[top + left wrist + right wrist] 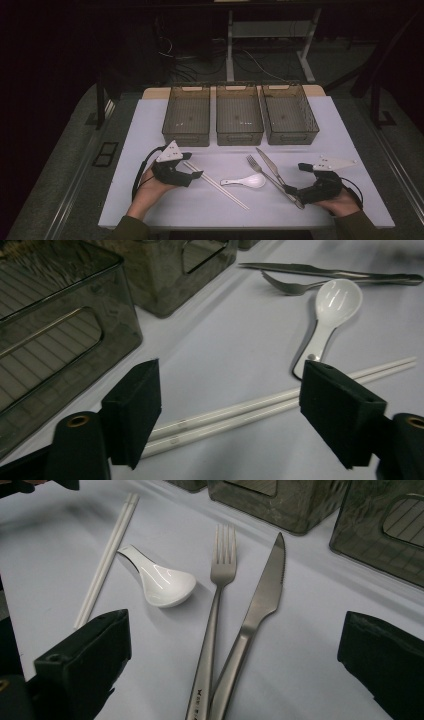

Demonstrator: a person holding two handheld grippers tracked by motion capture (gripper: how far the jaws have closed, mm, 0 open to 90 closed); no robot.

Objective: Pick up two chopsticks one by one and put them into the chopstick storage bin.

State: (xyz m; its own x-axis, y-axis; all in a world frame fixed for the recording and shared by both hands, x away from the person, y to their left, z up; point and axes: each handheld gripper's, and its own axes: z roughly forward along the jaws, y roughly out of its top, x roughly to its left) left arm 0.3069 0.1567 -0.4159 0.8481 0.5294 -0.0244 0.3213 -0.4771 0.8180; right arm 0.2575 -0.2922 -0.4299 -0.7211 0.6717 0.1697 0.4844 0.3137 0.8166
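On the white table [150, 130] lie a pair of white chopsticks [215, 185], a white ceramic spoon [247, 181], a steel fork [262, 170] and a steel knife [270, 162]. My left gripper [192, 177] is open at the near-left end of the chopsticks [240, 412], which run between its jaws in the left gripper view [232, 390]. My right gripper [297, 178] is open too, low over the table, and in its own view [240, 630] the handles of the fork [217, 595] and knife [262, 595] pass between the jaws. The spoon [160, 580] rests left of the fork.
Three empty smoke-grey plastic bins stand in a row at the back: left [186, 137], middle [239, 137], right [291, 136]. The nearest bin [50, 340] sits close to the left gripper. Cables and desk legs lie on the floor beyond the table.
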